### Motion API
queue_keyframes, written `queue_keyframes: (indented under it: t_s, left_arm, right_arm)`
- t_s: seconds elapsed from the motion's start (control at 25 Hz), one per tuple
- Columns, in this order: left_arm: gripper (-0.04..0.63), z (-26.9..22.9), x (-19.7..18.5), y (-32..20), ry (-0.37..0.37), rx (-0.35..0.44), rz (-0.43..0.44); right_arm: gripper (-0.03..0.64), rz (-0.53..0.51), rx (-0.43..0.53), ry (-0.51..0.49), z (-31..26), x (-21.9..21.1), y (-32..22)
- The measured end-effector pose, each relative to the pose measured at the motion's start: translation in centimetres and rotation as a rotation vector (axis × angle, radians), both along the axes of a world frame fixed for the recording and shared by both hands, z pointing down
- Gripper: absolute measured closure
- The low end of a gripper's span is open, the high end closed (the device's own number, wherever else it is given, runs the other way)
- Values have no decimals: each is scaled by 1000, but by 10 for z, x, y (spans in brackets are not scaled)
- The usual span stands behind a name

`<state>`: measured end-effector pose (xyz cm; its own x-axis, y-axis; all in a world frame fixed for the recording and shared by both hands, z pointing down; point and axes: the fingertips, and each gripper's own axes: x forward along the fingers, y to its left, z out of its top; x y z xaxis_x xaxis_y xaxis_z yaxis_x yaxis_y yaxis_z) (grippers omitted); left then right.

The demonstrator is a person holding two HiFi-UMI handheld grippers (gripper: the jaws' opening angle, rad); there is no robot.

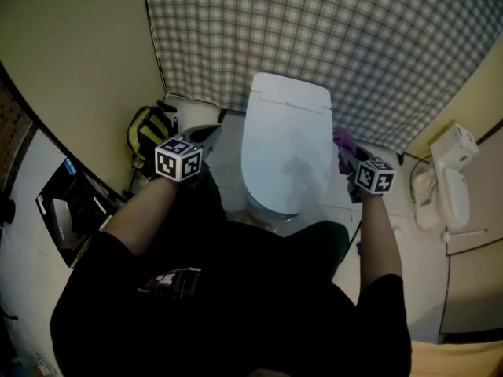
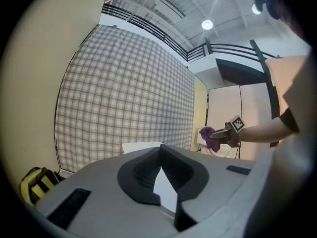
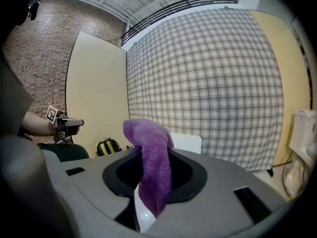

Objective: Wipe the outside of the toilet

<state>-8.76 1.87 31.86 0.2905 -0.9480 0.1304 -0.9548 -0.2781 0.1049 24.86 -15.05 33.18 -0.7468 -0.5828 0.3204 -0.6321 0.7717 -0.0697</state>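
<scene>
The white toilet [image 1: 287, 144] stands with its lid down against a checked wall. My right gripper [image 1: 346, 154] hovers at the toilet's right side, shut on a purple cloth [image 1: 343, 141]; in the right gripper view the cloth [image 3: 151, 157] hangs down between the jaws of that gripper [image 3: 148, 152], with the toilet [image 3: 187, 142] just beyond. My left gripper [image 1: 203, 136] is held at the toilet's left side, apart from it. In the left gripper view its jaws [image 2: 161, 152] meet with nothing between them, and the toilet [image 2: 141, 147] shows behind.
A yellow and black backpack [image 1: 149, 132] lies on the floor left of the toilet, against the beige wall. A second white fixture [image 1: 452, 179] stands at the right. A dark boxed item [image 1: 67, 206] sits at the far left.
</scene>
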Motion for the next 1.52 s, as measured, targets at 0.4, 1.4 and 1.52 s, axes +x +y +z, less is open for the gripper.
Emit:
queue_keyframes:
  t_s: [0.4,1.4,1.52]
  left_arm:
    - [591,23,-120,-52,98,12,-41]
    - [591,115,-228,-178,254,-92,263]
    - [591,113,-235,-183,264,-99,277]
  right_arm:
    - [505,-172,112,185,-47,-212,-52]
    - [505,-487,333,1267,214,-483,-125]
    - [505,-499,367,1355,231,-491,-137]
